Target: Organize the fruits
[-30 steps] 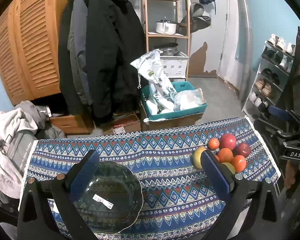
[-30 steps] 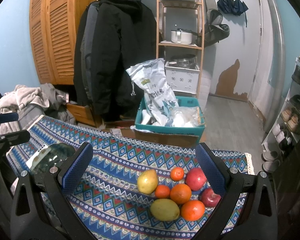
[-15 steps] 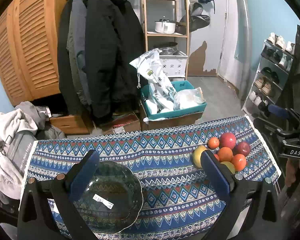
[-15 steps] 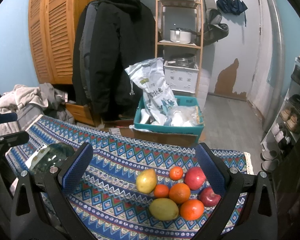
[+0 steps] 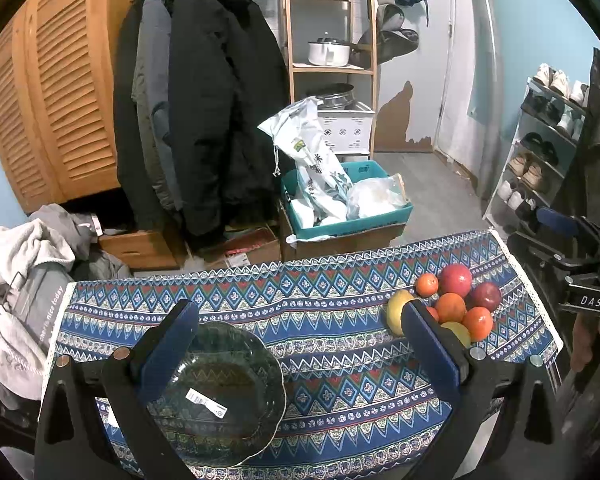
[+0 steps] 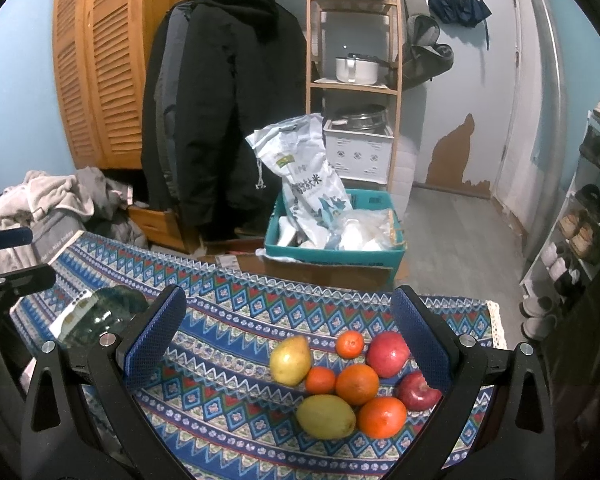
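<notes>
Left tongs (image 5: 300,354) spread wide above bowl (image 5: 224,392); right tongs (image 6: 290,338) spread wide above fruits (image 6: 356,384), holding nothing.

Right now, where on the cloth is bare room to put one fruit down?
The widest free patch of the patterned cloth lies between the glass bowl and the fruit pile. The pile's corner is crowded; fruits touch there. The bowl itself holds only a sticker.

Two black claws with blue pads

Left claw (image 5: 300,344) and right claw (image 6: 288,332): black angular frames, textured blue fingers (image 6: 156,336), silver screws; a white "DAS" label on the right one.
</notes>
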Available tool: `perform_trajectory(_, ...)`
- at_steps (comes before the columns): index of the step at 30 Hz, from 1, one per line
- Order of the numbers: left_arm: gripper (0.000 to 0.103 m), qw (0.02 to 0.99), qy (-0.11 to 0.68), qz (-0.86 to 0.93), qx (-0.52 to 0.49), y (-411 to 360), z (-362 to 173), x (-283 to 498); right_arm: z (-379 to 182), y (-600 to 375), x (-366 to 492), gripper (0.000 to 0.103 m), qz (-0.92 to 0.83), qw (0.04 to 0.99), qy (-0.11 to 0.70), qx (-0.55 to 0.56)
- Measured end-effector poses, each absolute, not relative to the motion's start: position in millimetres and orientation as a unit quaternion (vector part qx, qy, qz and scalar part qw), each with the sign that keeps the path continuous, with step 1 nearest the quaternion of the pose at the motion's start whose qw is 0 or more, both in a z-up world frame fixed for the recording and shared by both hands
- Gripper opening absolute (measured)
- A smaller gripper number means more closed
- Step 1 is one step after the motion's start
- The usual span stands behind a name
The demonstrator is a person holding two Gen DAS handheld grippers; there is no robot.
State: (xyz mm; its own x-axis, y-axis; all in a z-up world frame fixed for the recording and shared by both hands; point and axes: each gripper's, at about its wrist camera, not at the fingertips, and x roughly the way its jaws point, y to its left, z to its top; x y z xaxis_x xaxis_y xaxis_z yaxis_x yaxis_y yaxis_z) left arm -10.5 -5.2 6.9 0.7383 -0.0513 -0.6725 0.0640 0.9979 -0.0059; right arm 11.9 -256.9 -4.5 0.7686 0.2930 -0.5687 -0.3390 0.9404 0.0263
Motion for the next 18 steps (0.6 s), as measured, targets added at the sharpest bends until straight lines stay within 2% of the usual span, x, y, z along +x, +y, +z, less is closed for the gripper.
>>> perform_trajectory(18, 0.102, 0.932, 0.36, -0.036, 0.017, -12.7, 6.3, -6.7, -1.6, -257.0, 17.0, 0.1, 0.165, 0.938, 0.302, -0.037)
